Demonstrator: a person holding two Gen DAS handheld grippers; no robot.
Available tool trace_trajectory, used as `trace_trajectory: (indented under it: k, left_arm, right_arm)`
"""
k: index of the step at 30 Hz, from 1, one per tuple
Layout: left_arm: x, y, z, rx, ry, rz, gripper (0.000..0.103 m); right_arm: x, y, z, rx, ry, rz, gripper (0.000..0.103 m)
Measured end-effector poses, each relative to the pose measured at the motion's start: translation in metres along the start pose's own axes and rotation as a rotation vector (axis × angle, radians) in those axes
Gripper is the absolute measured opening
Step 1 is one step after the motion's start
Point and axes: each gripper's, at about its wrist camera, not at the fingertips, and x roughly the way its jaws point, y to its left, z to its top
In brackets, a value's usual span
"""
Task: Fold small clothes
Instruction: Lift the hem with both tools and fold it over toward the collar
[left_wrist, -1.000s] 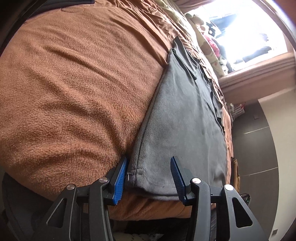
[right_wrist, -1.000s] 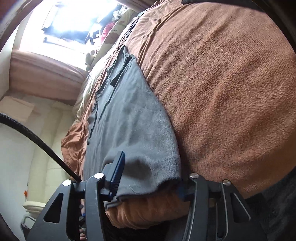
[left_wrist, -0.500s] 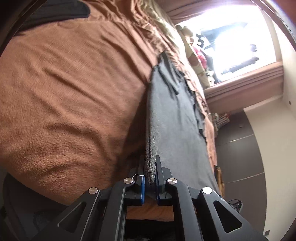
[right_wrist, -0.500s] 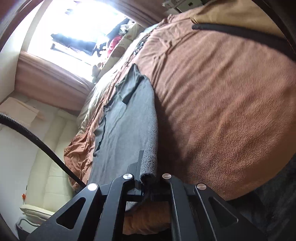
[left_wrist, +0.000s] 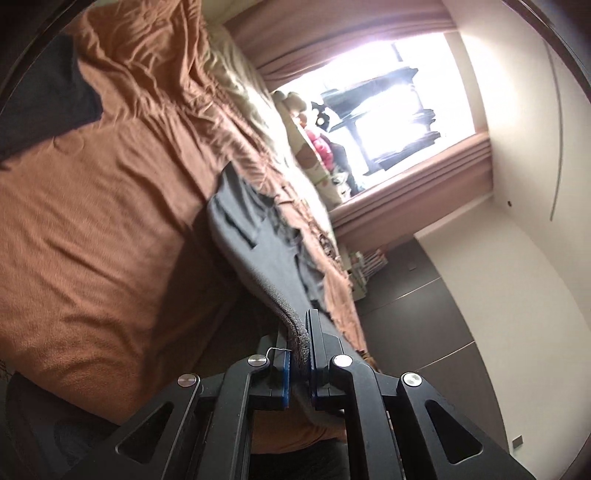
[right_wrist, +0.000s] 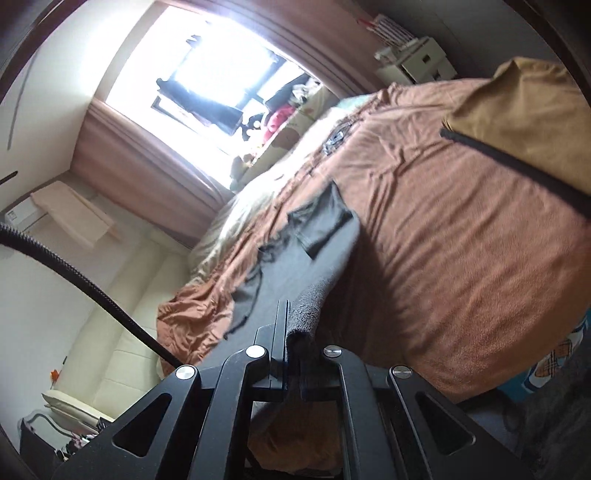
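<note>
Brown fleece blanket (left_wrist: 92, 229) covers the bed and fills most of both views: nappy, matte texture, rumpled into long creases toward the far end, beyond the tool tips. It lies to the left of the left gripper and to the right of the right gripper. Grey garment (left_wrist: 258, 251) lies on the blanket ahead of both tools: thin soft knit, dark grey, flat panel w/ a darker sleeve or flap at the far end; the near hem is lifted off the bed and runs straight into the tools. Left gripper (left_wrist: 298, 363): jaws narrow, blue pads clamped on one near corner of the hem, cloth bunched between them, a loose white thread at the left pad. Right gripper (right_wrist: 293, 354): jaws narrow, pinching the other near corner; fabric folds over the right jaw. Left view only: dark panelled wall (left_wrist: 424, 325) to the right of the tool, a black cloth patch (left_wrist: 44, 92) at far left. Right view only: mustard cushion (right_wrist: 524, 107) w/ black edging at far right, cream sofa (right_wrist: 122, 314) to the left, black corrugated hose (right_wrist: 74, 273) crossing at left. Both views: bright window (right_wrist: 218, 70) w/ pinkish curtains, stuffed toys (right_wrist: 273, 122) on the sill beyond the garment.
</note>
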Motion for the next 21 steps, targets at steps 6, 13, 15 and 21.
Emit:
trace_trajectory:
  k: [6, 13, 15, 21]
  left_arm:
    - [-0.038, -0.033, 0.010, 0.045, -0.063, -0.070, 0.007]
    - [-0.079, -0.076, 0.018, 0.103, -0.124, -0.136, 0.007]
    - [-0.091, -0.086, 0.018, 0.121, -0.141, -0.155, 0.007]
    - [-0.127, -0.117, 0.016, 0.170, -0.201, -0.224, 0.007]
  right_arm:
    - [-0.038, 0.016, 0.000, -0.041, -0.053, 0.073, 0.000]
    - [-0.087, 0.039, 0.007, -0.108, -0.139, 0.154, 0.000]
    - [-0.098, 0.047, 0.006, -0.129, -0.155, 0.176, 0.000]
    - [-0.120, 0.056, 0.002, -0.164, -0.201, 0.241, 0.000]
